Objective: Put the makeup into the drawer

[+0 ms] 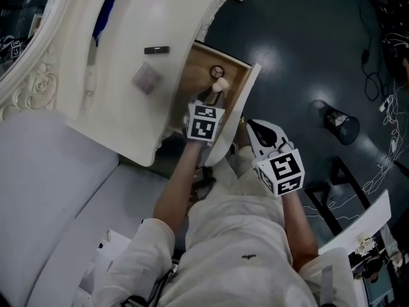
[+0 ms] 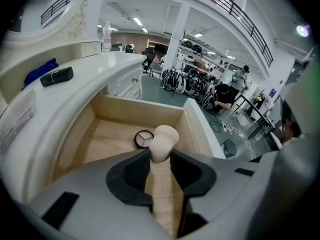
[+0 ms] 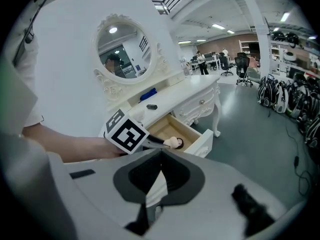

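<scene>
Hovering over the open drawer (image 2: pixel 145 111), left gripper (image 2: pixel 160 156) grasping a sponge (image 2: pixel 161 141) above the compact (image 2: pixel 144 138), right gripper (image 3: pixel 162 154) clenched empty: early release might bounce the sponge out onto the floor.

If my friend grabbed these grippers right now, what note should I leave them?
Left gripper: shut on the beige makeup sponge, above the open drawer.
Right gripper: shut, empty, off to the side.
Done: round compact lies in the drawer.
To do: drop the sponge in; black tube, blue item and clear packet are on the vanity top, probably next.
</scene>
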`<state>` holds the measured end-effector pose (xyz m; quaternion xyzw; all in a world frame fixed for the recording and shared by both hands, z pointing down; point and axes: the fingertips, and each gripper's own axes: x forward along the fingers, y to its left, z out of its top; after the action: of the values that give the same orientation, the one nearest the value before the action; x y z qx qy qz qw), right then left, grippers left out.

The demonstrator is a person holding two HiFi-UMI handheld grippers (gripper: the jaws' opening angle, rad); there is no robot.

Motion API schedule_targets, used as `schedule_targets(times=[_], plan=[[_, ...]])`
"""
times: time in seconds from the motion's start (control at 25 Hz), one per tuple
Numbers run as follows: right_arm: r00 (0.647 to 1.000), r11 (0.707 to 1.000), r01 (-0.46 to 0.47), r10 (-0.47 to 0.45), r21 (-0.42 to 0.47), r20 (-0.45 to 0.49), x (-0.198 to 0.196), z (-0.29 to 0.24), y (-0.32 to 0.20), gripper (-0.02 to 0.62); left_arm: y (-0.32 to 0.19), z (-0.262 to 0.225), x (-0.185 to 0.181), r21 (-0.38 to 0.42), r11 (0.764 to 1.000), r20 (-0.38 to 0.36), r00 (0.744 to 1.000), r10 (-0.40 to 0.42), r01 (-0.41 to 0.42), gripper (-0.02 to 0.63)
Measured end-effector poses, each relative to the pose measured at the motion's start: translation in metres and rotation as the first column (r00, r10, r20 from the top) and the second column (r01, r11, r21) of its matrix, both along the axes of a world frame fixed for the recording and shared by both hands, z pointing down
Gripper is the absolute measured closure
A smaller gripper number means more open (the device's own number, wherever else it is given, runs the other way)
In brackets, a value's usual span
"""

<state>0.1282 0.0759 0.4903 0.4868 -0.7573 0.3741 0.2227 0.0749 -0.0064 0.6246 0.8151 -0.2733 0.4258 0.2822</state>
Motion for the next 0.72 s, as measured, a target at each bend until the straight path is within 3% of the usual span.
schedule_targets(times=[0.52,0.72], plan=[[1.000,0.999,0.021,-0.021,-0.036,-0.007,0.010,0.021,0.003,0.583,0.003,0.049,0.007,-0.022,0.998,0.047,0.997,0.056,-0.055,0.479],[0.999,0.999,0.039,-0.040,-0.037,-0.006,0.006,0.023,-0.003,0.583,0.009,0.054,0.008,-0.066,0.994,0.060,0.994,0.096,-0.092,0.459]])
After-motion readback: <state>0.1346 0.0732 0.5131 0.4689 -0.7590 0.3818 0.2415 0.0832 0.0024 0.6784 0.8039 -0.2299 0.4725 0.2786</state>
